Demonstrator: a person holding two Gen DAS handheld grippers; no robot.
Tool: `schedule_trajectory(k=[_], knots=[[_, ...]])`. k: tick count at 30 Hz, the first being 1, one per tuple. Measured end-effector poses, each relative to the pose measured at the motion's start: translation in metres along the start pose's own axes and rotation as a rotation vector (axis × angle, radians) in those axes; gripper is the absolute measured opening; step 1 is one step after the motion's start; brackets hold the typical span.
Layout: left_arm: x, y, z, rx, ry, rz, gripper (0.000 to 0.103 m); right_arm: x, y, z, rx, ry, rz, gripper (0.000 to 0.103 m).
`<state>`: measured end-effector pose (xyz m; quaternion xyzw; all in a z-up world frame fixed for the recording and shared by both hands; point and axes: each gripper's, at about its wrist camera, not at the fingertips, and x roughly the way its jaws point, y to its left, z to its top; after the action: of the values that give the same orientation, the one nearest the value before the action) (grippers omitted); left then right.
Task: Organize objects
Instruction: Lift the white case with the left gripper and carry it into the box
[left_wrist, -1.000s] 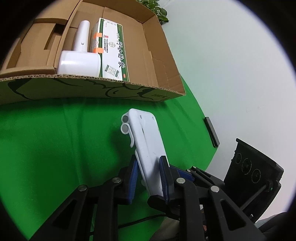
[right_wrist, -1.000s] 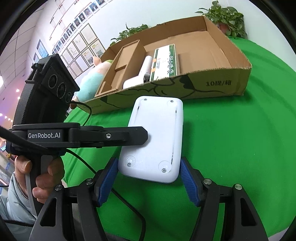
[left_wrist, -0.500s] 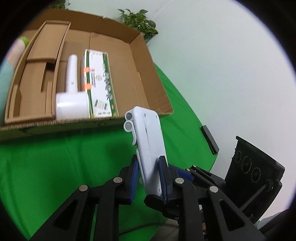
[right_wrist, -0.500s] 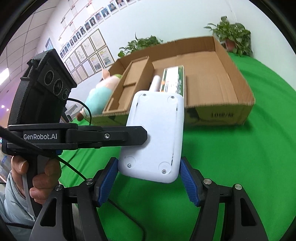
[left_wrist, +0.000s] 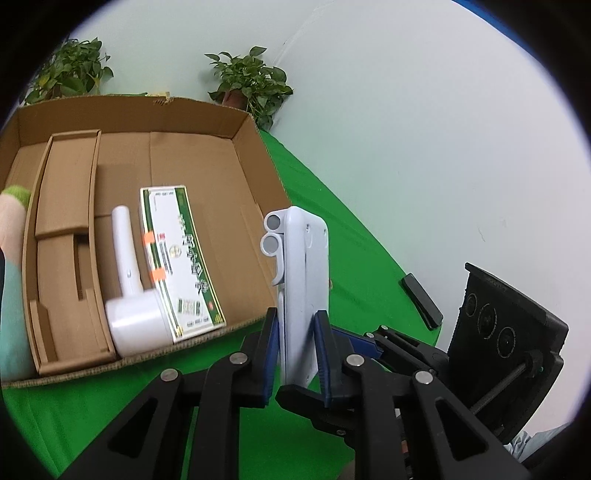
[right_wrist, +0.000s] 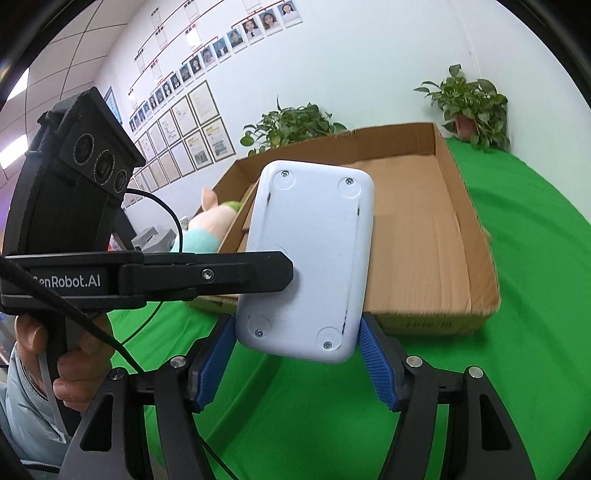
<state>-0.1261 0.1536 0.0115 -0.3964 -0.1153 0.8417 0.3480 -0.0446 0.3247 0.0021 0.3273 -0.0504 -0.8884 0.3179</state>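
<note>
Over a green cloth beneath white walls, the left hand-held gripper clamps a white device; the right gapes.

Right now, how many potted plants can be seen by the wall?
2. In the left wrist view, one plant stands behind the cardboard box at its far left, and another plant stands behind its far right corner. More may be hidden.
</note>
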Motion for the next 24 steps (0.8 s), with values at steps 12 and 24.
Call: schedule_trajectory(k=[12,24], knots=[[0.019,0.015,0.058,-0.023,0.005,0.018,0.016,0.031,-0.042,0.065,0.016,0.045,0.055,0.064],[0.071,0.045,0.065,-0.086,0.087,0.067,0.016,0.096,-0.088,0.077,0.076,0.191,0.094,0.064]])
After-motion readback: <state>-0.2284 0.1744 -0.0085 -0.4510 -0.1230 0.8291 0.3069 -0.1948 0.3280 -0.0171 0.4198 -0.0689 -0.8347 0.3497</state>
